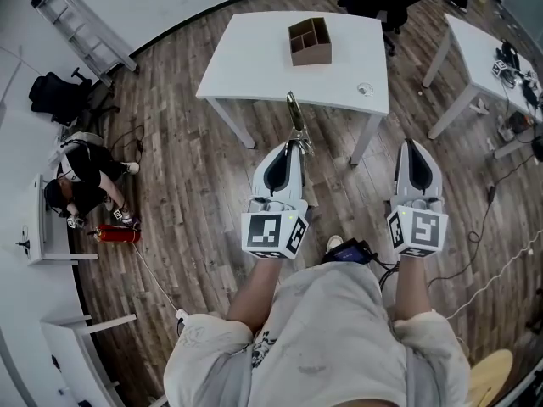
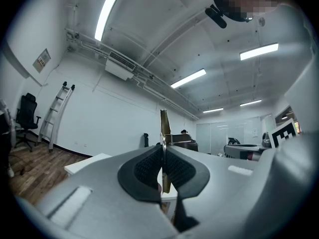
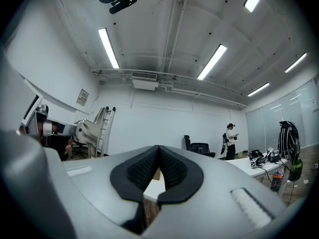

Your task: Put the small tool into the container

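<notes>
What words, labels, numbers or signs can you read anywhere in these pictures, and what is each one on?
No words or numbers can be read.
Wall notice: too small to read in either gripper view.
Cubes on left gripper and right gripper: black-and-white square patterns, no letters.
Small tool, container, white table: no print visible.

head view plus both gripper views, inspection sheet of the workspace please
surface: white table, mostly bare, ahead of the person
job's things: small tool sticks out past the left gripper's jaws; divided brown box on the table
clutter: one small round object on the table
grippers: left gripper shut on the small tool; right gripper shut, empty
cables: cables trail over the wood floor at right
surroundings: ladder, crouching person, second table
</notes>
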`<state>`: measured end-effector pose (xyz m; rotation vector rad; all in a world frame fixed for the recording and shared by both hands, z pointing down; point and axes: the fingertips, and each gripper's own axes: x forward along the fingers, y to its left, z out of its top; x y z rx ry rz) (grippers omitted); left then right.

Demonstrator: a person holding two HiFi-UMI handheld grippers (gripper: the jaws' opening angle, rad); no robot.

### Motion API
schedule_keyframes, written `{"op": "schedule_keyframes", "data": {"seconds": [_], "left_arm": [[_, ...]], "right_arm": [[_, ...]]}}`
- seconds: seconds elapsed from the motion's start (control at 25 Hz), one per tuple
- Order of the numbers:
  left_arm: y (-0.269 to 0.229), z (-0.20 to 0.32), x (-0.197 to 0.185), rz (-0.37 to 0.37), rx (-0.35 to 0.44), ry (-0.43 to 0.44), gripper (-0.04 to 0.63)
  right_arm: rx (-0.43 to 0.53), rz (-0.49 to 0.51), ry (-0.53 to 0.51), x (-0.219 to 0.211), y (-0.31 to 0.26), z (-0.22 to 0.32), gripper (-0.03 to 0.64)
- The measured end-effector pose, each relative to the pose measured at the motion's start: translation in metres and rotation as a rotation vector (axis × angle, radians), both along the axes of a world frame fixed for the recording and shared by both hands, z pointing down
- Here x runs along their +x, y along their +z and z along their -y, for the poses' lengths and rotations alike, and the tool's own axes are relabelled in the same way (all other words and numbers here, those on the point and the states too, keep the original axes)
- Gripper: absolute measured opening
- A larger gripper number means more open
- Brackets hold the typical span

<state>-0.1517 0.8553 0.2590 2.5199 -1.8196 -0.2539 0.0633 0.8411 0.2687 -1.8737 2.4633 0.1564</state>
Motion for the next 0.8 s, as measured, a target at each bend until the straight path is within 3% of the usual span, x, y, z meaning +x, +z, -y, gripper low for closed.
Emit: {"op": "schedule_keyframes", "data": {"seconds": [0.16, 0.28, 0.64, 0.8], "left_arm": [[-0.008, 0.098, 0.088, 0.01, -0.011, -0.005, 0.023], [0.001, 0.12, 0.125, 0.014, -0.006, -0.011, 0.023], [0.021, 0.141, 0.139, 0.011, 0.006, -0.047, 0.023], [0.026, 0.19, 0.132, 0.01, -0.002, -0.064, 0.023]], "right_arm": [[-0.01, 0.021, 0.001, 0.091, -0.004, 0.097, 0.004], [-0.009, 0.026, 0.0, 0.128, 0.009, 0.12, 0.005], [0.003, 0.02, -0.037, 0.138, 0.026, 0.148, 0.005], [0.003, 0.02, -0.046, 0.134, 0.028, 0.202, 0.004]]}}
